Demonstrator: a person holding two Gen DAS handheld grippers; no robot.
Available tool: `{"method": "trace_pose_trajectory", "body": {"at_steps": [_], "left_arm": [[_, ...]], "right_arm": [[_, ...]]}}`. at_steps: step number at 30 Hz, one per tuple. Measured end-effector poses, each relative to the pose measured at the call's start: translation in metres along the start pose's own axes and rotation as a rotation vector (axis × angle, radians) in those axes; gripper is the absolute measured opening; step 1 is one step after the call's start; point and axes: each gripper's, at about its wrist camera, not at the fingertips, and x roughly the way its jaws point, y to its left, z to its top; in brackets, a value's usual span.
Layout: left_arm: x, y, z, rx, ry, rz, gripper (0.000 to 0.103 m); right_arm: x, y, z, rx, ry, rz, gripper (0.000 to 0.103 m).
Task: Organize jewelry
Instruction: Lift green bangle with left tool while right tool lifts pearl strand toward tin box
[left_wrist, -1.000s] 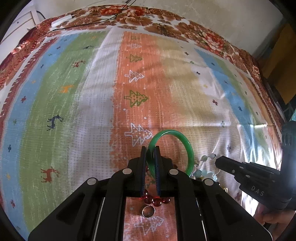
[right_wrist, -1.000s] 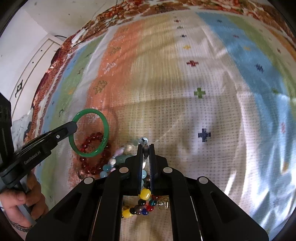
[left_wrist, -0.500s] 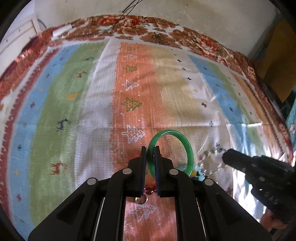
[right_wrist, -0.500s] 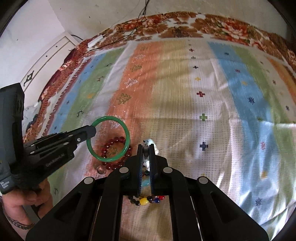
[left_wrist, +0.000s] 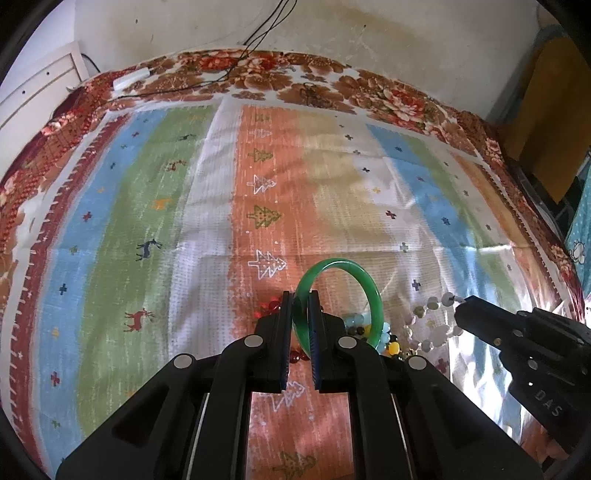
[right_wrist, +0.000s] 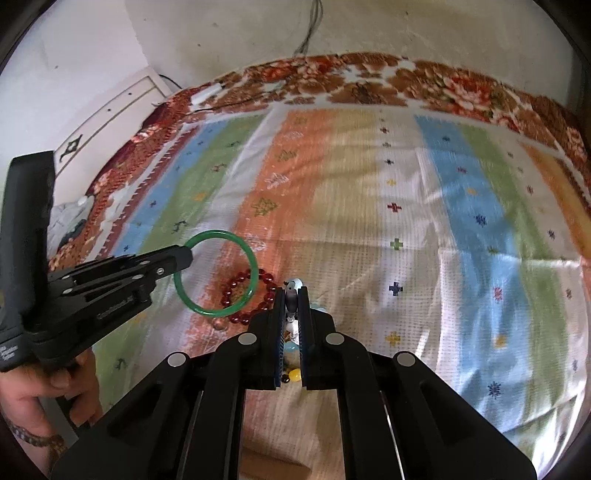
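My left gripper (left_wrist: 301, 295) is shut on a green bangle (left_wrist: 373, 291) and holds it upright above the striped cloth; it also shows in the right wrist view (right_wrist: 184, 256) with the bangle (right_wrist: 251, 258). My right gripper (right_wrist: 291, 290) is shut on a pale bead bracelet (right_wrist: 292, 286) that hangs from its tips; in the left wrist view the bracelet (left_wrist: 430, 334) dangles from that gripper (left_wrist: 461, 302). A red bead bracelet (right_wrist: 255, 314) lies on the cloth below the bangle. A multicoloured bead bracelet (left_wrist: 392, 346) lies beside it.
The striped cloth (left_wrist: 147, 206) covers a bed with a floral border (left_wrist: 258, 74) at the far edge. A white wall and cables (left_wrist: 266, 29) stand behind. A small ring (right_wrist: 218, 323) lies by the red beads.
Both grippers have risen from the cloth. The bangle and the pale bead bracelet have lifted with them, and the jewelry pile lies lower and further away.
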Motion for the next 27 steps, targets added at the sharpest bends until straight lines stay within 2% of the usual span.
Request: {"method": "trace_pose_trajectory", "body": {"at_steps": [18,27], "left_arm": [[-0.05,-0.012,-0.029,0.046,-0.061,0.027,0.008],[-0.078,-0.018,-0.05,0.064,-0.09,0.007,0.008]], "right_arm": [[-0.04,0.016,-0.032,-0.083,-0.064,-0.074,0.007],[-0.063,0.03,-0.049,-0.112,-0.098,-0.084,0.007]]}}
